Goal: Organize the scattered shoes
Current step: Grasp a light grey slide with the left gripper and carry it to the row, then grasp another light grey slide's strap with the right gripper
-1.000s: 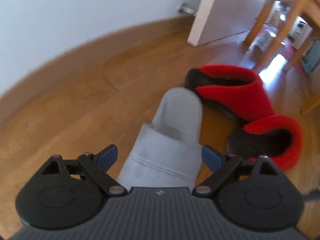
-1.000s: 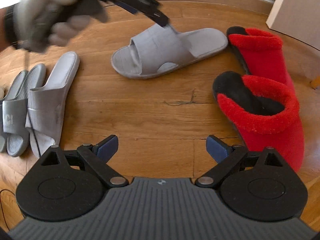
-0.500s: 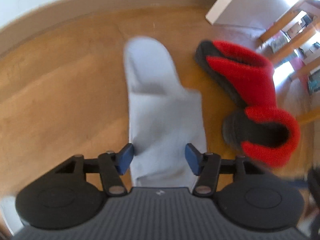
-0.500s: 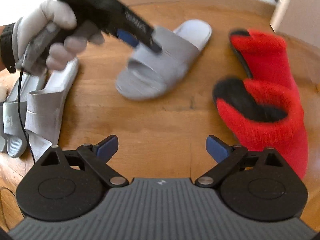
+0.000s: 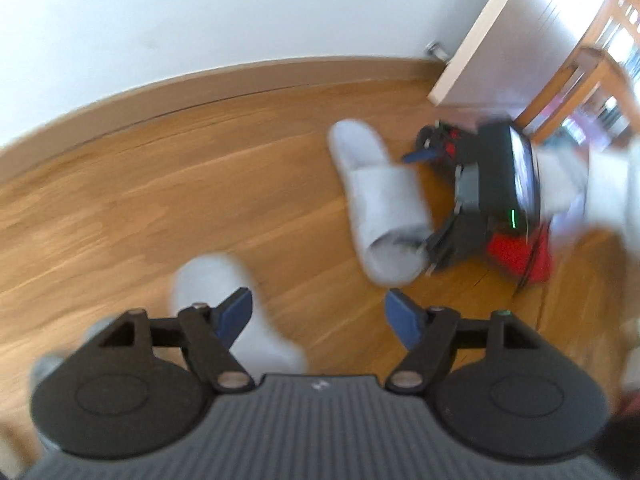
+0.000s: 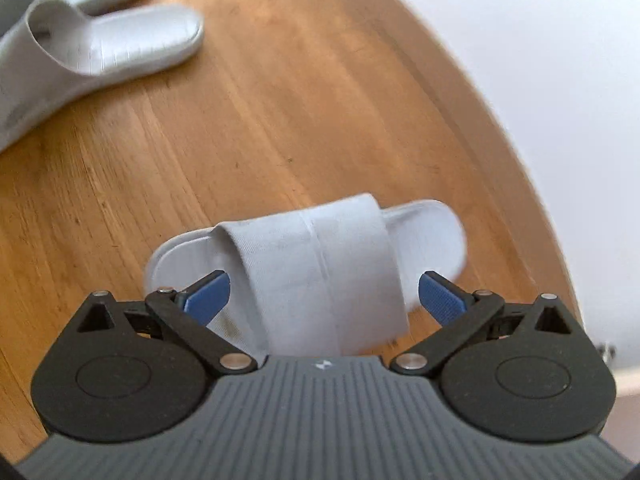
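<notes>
A grey slide slipper lies on the wooden floor between the open fingers of my right gripper, its strap crosswise to them. The same slipper shows in the left wrist view, with the right gripper at its side and red slippers behind it. My left gripper is open and empty above the floor. A second grey slipper lies under its left finger. More grey slippers lie at the upper left of the right wrist view.
A wooden baseboard and white wall run along the far side. A white door stands at the right, with wooden table legs beyond it.
My left gripper let go of the grey slipper and swung left, away from it. My right gripper moved from near the red slippers to over that grey slipper.
</notes>
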Available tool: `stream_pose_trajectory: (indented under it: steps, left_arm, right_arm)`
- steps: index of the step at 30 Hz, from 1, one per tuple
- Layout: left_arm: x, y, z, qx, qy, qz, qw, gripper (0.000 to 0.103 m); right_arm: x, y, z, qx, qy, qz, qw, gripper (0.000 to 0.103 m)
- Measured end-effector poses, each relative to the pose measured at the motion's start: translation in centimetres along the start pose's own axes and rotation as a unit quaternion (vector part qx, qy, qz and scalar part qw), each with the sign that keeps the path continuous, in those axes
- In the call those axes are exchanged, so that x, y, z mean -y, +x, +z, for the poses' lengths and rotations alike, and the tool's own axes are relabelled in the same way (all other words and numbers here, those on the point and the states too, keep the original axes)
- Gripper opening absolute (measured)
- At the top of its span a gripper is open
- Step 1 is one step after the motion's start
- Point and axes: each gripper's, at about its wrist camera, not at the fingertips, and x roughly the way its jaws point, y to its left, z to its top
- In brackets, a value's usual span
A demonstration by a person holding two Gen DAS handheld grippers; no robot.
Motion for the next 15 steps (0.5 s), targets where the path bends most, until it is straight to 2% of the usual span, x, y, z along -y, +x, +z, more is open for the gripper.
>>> stream_pose_trajectory:
  steps: [3,6,7,9,15]
  left_arm:
    - [0.1,-2.3,-1.2,-0.009,0.006,0.034,0.9994,0.072]
    - [0.4,-4.5,-1.5,-0.004,0.010,0.044,0.9990,0.073]
    - [0.6,-5.0,-1.5,0.000,0.009,0.043,0.9990,0.075]
    - [0.9,-5.8,-1.7,0.001,0.006,0.039,0.9992,0.077]
    - [1.5,-6.3,-2.8,0.003,0.001,0.032,0.9995,0.077]
  right_arm:
    - [0.0,0.9,1.1,-0.015,-0.035,-0.001,0.999,0.098]
    - [0.3,1.6,1.8,-0.025,-0.038,-0.008,0.999,0.096]
    - [0.2,1.8,1.7,-0.028,-0.041,-0.002,0.999,0.084]
    - [-0.1,1.8,1.9,-0.030,-0.050,-0.004,0.998,0.080]
    - [-3.8,-1.6,1.8,0.019,-0.121,0.018,0.992,0.078]
